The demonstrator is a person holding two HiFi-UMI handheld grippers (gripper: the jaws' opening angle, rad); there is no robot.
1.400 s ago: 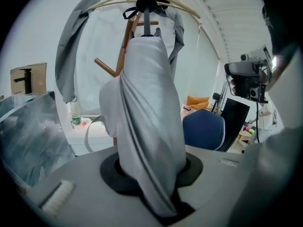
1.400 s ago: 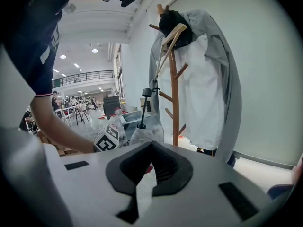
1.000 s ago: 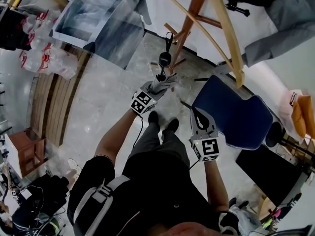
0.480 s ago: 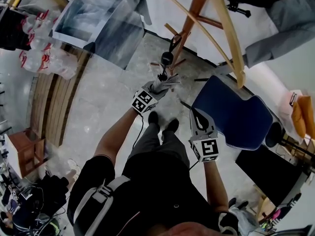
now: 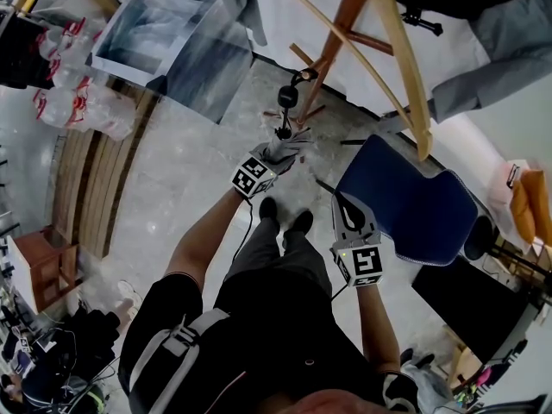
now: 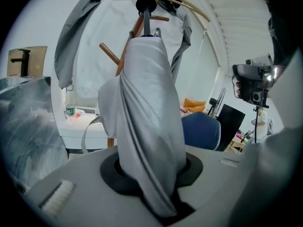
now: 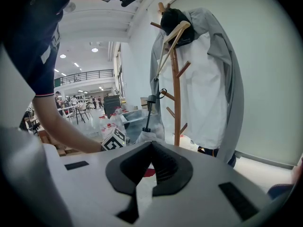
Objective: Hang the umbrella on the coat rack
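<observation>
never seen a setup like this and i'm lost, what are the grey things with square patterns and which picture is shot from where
There is no robot here. A person holds a hand-worked two-jaw gripper in each hand, and the patterned cubes are part of those grippers. The top-down picture comes from a camera on the person's head. The other two come from cameras riding on each gripper, looking along its jaws. The left gripper is clamped on a folded grey umbrella, held up near a wooden coat rack that has clothes on it. The umbrella's handle strap is close to a peg. The right gripper is shut and holds nothing. A blue chair stands on the floor beside the person.
</observation>
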